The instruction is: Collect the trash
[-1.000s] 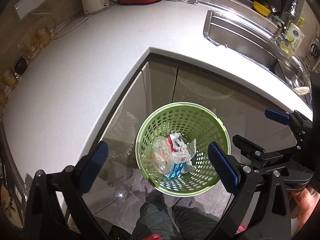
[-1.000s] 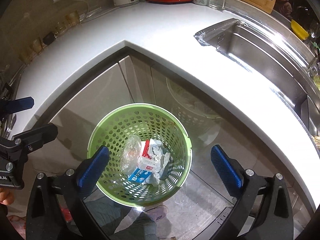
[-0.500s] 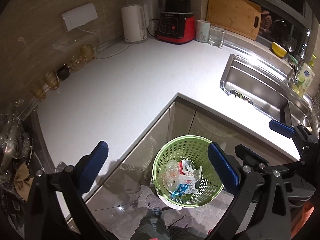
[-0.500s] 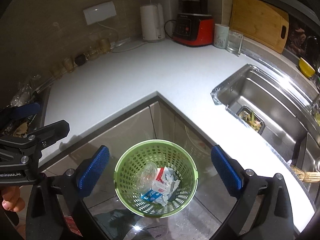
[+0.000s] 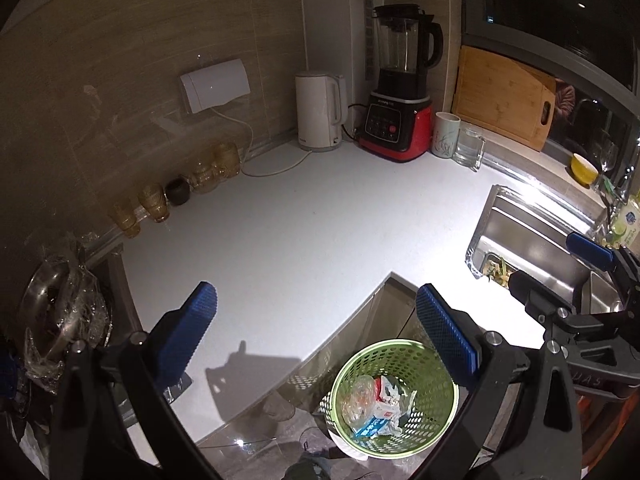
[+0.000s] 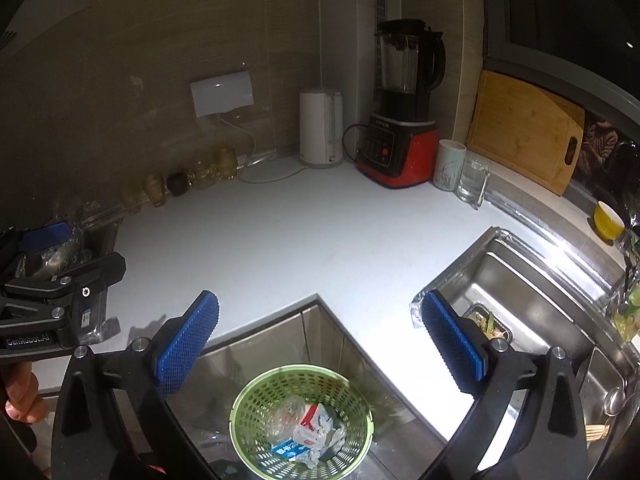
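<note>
1. I count two grippers: the left gripper (image 5: 316, 332) and the right gripper (image 6: 320, 344), each with two blue pads.
2. One green basket (image 6: 256, 396) stands on the floor.
3. Inside it I count one carton (image 6: 306, 436), one clear bag (image 6: 282, 414) and some crumpled paper (image 6: 326, 446); pieces cannot be told apart.
4. One kettle (image 5: 320, 110).
5. One blender (image 5: 402, 92).
6. One mug (image 5: 445, 134) and one glass jug (image 5: 469, 148).
7. One cutting board (image 5: 504, 98).
8. One sink (image 6: 520, 280).
9. One yellow bowl (image 6: 607, 220).
10. Roughly five amber glasses (image 5: 206, 170) and one dark cup (image 5: 178, 191) along the wall.

White L-shaped countertop (image 5: 304, 240), beige tiled wall (image 5: 120, 60), steel sink (image 6: 532, 292), dark window (image 5: 560, 20)
</note>
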The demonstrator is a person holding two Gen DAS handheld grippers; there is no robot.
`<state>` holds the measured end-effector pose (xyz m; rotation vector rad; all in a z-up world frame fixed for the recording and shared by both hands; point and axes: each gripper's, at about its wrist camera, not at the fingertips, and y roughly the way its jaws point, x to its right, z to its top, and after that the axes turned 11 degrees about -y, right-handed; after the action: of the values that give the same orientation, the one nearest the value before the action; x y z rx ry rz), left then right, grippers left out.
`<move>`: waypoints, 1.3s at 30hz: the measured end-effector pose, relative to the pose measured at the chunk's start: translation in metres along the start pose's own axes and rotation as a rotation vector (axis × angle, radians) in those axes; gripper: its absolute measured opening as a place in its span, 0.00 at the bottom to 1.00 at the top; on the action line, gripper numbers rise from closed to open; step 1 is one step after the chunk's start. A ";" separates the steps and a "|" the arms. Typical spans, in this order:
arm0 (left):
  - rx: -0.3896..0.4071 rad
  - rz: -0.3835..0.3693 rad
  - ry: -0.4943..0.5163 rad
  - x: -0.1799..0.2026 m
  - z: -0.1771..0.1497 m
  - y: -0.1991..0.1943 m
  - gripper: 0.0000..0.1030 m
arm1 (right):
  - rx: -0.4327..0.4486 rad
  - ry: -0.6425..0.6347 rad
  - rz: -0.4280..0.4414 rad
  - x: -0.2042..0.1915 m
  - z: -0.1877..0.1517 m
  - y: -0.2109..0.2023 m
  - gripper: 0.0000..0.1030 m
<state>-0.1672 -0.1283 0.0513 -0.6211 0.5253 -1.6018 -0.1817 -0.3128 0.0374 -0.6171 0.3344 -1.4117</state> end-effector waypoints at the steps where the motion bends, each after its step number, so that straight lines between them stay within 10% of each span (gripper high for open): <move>1: 0.007 -0.003 -0.006 -0.001 0.005 -0.001 0.92 | 0.006 -0.002 -0.004 0.000 0.006 0.000 0.98; 39: -0.009 -0.011 -0.013 -0.029 0.057 0.063 0.92 | -0.016 0.080 -0.032 0.016 0.040 0.059 0.98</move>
<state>-0.0807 -0.1061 0.0499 -0.6415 0.5204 -1.6054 -0.1088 -0.3186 0.0370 -0.5824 0.4004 -1.4686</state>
